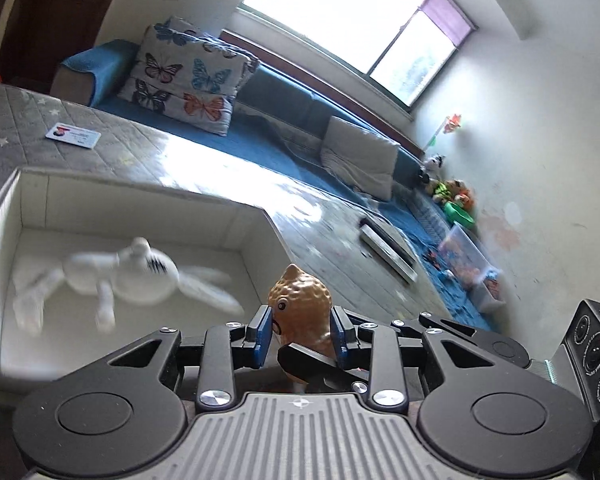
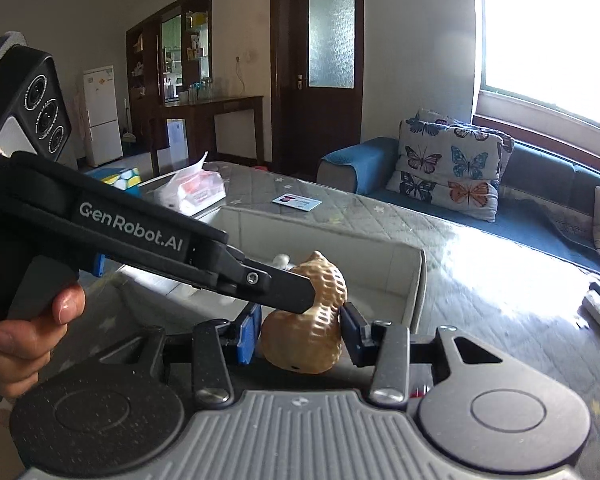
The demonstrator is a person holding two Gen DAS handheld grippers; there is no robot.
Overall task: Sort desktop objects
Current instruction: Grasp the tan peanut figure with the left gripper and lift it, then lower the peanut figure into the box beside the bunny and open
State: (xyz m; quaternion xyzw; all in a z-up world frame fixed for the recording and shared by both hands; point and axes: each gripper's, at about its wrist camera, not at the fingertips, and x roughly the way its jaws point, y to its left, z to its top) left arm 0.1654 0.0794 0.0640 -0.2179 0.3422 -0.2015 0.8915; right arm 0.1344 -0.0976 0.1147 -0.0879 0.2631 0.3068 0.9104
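A tan peanut-shaped toy [image 1: 300,300] with a drawn face is held in the air between both grippers. In the left wrist view my left gripper [image 1: 300,320] is shut on it, blue pads against its sides, and one black finger [image 1: 312,360] of the right gripper crosses under it. In the right wrist view my right gripper [image 2: 300,336] is shut on the toy's [image 2: 304,344] lower lobe, while a finger [image 2: 284,286] of the left gripper lies across its upper lobe. Just beyond stands a white box [image 1: 140,188] with a white plush rabbit [image 1: 132,276] lying in it.
The table [image 1: 100,148] has a grey quilted cover under glass. On it lie a card [image 2: 297,201], a tissue pack [image 2: 192,190] and a flat dark-and-white item [image 1: 388,248]. A blue sofa with a butterfly cushion [image 1: 184,76] runs behind. A hand [image 2: 28,340] holds the left gripper's handle.
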